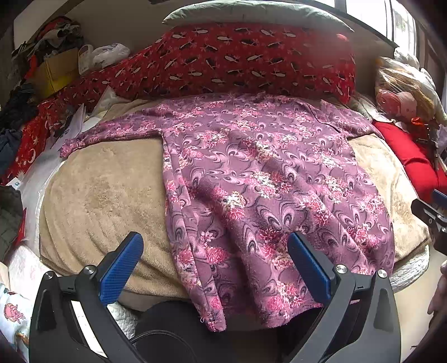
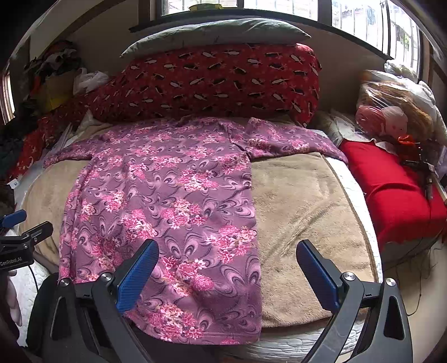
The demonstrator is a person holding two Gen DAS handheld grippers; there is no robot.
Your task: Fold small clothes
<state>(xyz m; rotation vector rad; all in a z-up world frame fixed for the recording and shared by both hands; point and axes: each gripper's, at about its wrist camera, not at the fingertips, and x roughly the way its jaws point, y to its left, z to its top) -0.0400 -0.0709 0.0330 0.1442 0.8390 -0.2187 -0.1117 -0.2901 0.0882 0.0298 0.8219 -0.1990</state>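
Note:
A purple floral garment (image 1: 265, 178) lies spread flat on a beige blanket (image 1: 106, 190), sleeves out to both sides, hem toward me. It also shows in the right wrist view (image 2: 167, 201). My left gripper (image 1: 215, 243) is open and empty, hovering above the garment's near left hem edge. My right gripper (image 2: 227, 251) is open and empty, hovering above the garment's near right edge, over the beige blanket (image 2: 301, 212). The other gripper shows at each view's side: the right one (image 1: 430, 215), the left one (image 2: 25, 231).
A red patterned pillow (image 1: 251, 58) with a grey pillow (image 1: 257, 14) on top lies behind the garment. A red cloth (image 2: 391, 195) and a bagged doll (image 2: 391, 111) are at the right. Clutter and a yellow box (image 1: 56, 69) fill the left.

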